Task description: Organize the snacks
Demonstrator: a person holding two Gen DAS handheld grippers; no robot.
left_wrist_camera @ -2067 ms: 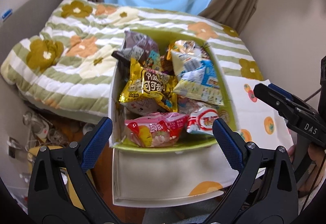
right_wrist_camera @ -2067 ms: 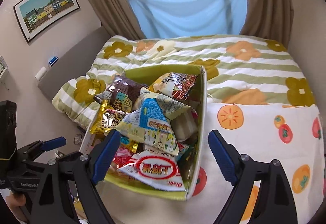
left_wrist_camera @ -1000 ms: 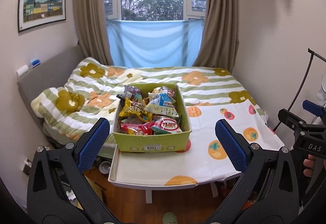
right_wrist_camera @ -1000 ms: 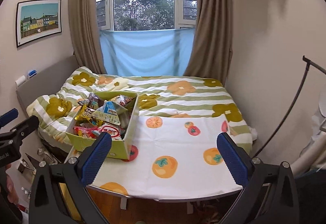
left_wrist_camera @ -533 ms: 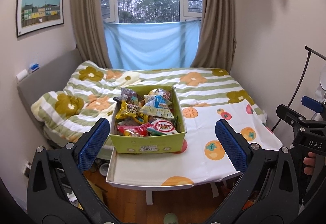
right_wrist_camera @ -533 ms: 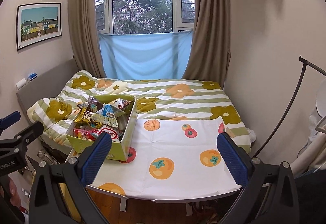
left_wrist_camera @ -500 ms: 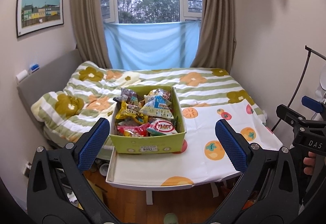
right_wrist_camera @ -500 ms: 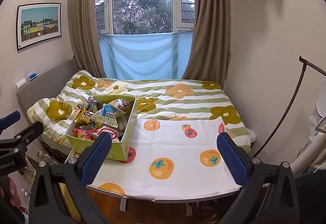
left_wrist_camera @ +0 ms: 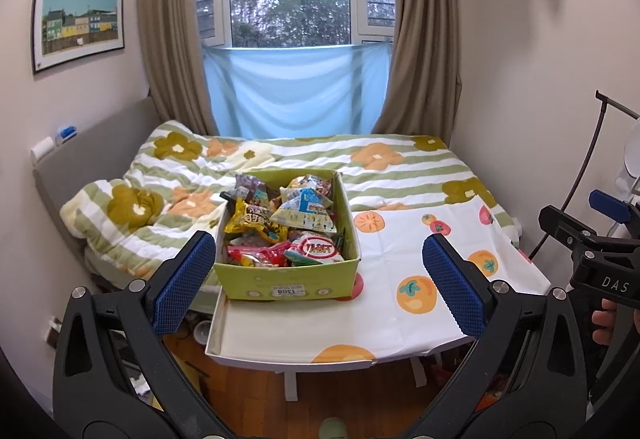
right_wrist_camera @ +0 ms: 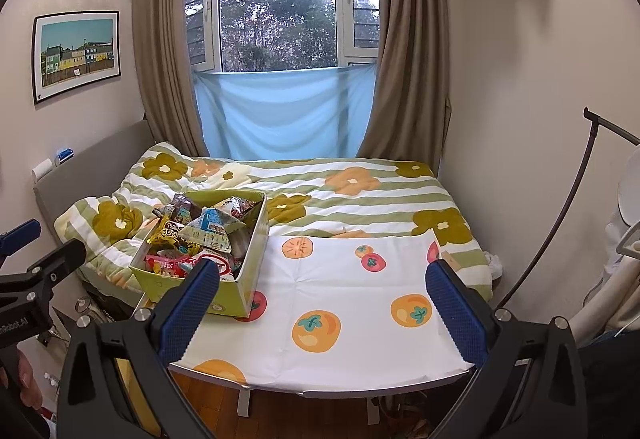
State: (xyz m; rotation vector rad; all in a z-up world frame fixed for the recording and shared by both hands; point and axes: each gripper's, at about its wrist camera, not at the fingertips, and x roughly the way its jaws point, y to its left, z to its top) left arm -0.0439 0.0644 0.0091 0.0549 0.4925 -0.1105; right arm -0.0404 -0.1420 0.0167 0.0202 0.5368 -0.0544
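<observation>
A green cardboard box (left_wrist_camera: 286,283) full of snack packets (left_wrist_camera: 314,249) stands on the left part of a white table (left_wrist_camera: 280,335) covered by a cloth with orange fruit prints. It also shows in the right wrist view (right_wrist_camera: 244,279). My left gripper (left_wrist_camera: 318,285) is open and empty, held back from the table, in front of the box. My right gripper (right_wrist_camera: 324,309) is open and empty, held back in front of the table's bare middle. The right gripper also shows at the far right in the left wrist view (left_wrist_camera: 592,239).
A bed with a flowered, green-striped quilt (left_wrist_camera: 380,167) lies behind the table. A grey headboard (left_wrist_camera: 100,147) and wall are at the left, a window with brown curtains (right_wrist_camera: 160,59) behind. A dark stand (right_wrist_camera: 560,207) leans at the right. Wooden floor (left_wrist_camera: 248,387) shows below.
Both grippers have pulled far back and up from the box, from right above it to a view of the whole room. In the last half second almost nothing moved.
</observation>
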